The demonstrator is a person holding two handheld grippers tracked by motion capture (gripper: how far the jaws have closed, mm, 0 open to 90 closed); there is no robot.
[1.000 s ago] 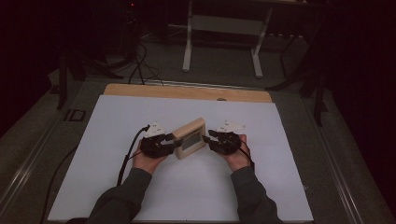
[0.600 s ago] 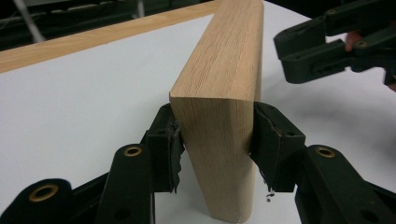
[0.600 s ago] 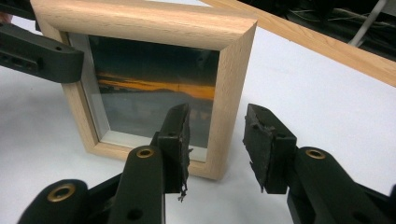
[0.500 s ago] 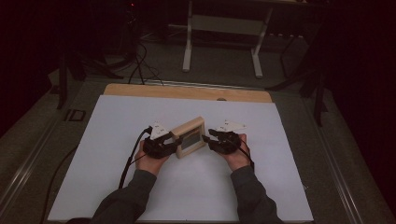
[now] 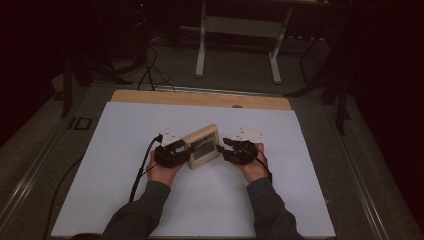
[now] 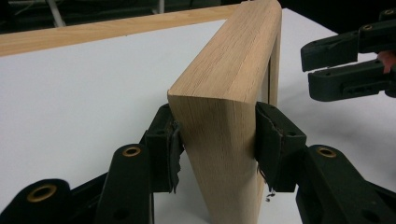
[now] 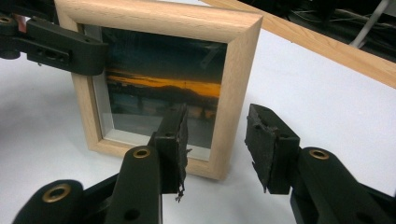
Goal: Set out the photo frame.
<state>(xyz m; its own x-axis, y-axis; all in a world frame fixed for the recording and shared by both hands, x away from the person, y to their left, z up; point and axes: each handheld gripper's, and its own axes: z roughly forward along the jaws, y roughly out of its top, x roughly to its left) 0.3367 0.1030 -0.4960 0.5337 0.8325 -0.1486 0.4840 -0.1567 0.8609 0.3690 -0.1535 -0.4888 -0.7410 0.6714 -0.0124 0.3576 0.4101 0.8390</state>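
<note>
Our right gripper (image 7: 215, 149) has just been opening its jaws off the picture frame (image 7: 159, 88); the left gripper (image 6: 215, 144) stays clamped on its edge, steadying it upright on the table (image 5: 150, 120).

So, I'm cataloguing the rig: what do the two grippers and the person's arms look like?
Both the left gripper and right gripper are black, with brass-ringed holes along the jaws and worn dark pads. Each carries a grey three-cornered plate and trails a black cable. The person wears dark grey long sleeves.
</note>
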